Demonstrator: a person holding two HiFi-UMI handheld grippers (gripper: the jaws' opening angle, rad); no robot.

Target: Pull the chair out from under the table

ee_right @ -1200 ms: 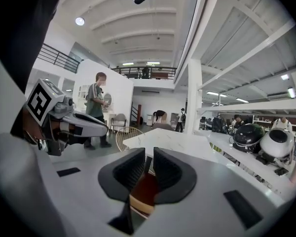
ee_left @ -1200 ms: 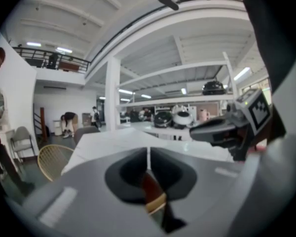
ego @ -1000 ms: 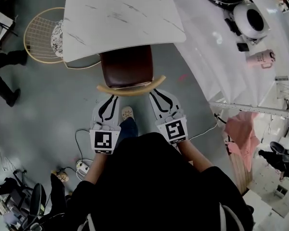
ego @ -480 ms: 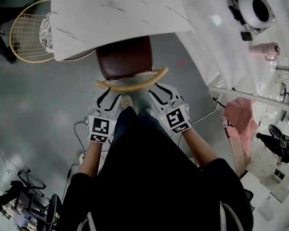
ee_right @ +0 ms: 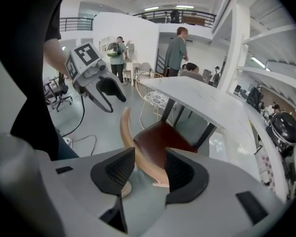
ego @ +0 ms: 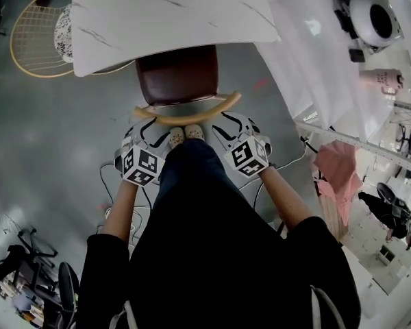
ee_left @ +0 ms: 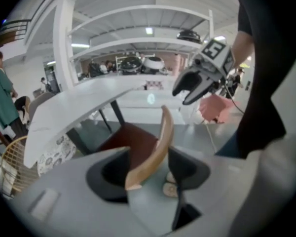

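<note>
The chair has a brown seat [ego: 177, 76] half under the white marble table [ego: 171, 12], with its curved wooden backrest [ego: 188, 115] towards me. My left gripper [ego: 149, 130] is at the backrest's left end and my right gripper [ego: 231, 123] at its right end. Both have just been opening their jaws. In the left gripper view the backrest's end [ee_left: 155, 144] lies between the open jaws of the left gripper [ee_left: 148, 174]. In the right gripper view the other end [ee_right: 133, 147] lies between the right gripper's [ee_right: 149, 174] open jaws. Neither pair of pads visibly presses on the wood.
A wire chair with a patterned cushion [ego: 44, 40] stands at the table's left. A long white counter [ego: 315, 53] with appliances and a pink bottle [ego: 380, 81] runs along the right. Cables [ego: 123, 204] lie on the floor, and my shoes [ego: 185, 134] are just behind the backrest. People stand far off [ee_right: 176, 51].
Both grippers have sunk and tilted down to the ends of the backrest. Their jaws have gone from shut to open. The chair has not moved.
</note>
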